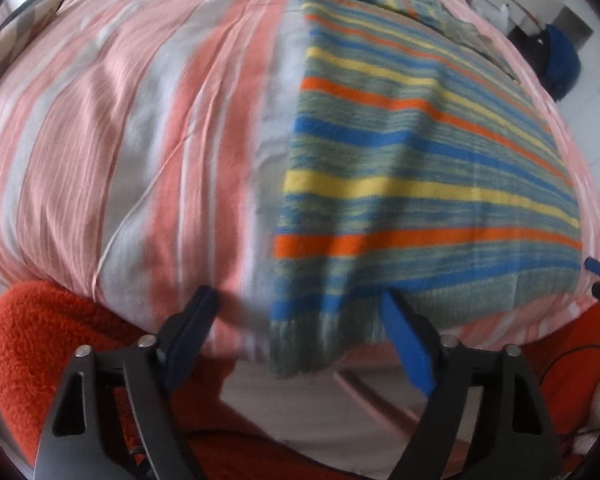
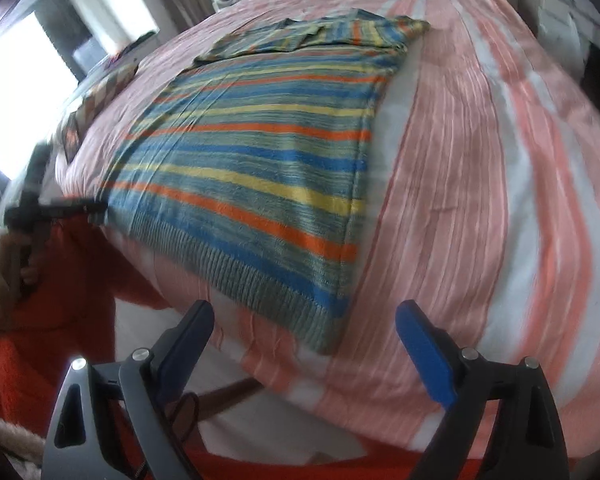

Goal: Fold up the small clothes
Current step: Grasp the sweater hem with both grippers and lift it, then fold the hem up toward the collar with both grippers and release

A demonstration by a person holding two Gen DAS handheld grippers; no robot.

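Sweater (image 1: 400, 168) is the landmark here: it's lying flat on the bed (image 1: 120, 140), sleeves already folded in up top, ribbed hem at the near edge w/ one corner drooping over the side of the mattress.

Your left tongs (image 1: 300, 320) are spread apart, nothing pinched, hovering right at that drooping hem corner on the sweater's left side. IMO the risk is you close too deep and grab the bedsheet along w/ the knit, then the whole cover lifts when you fold. Other risk: only one layer gets caught, so the back stays put and it bunches.

Right tongs (image 2: 304, 328) are also apart and empty, just off the sweater's other hem corner. If that side grips later or higher than the left, the hem goes up crooked and the fold lands skewed.

Views are kinda blurry, so slow down before you clamp. Also the hem overhang could slide off the bed if you nudge it.
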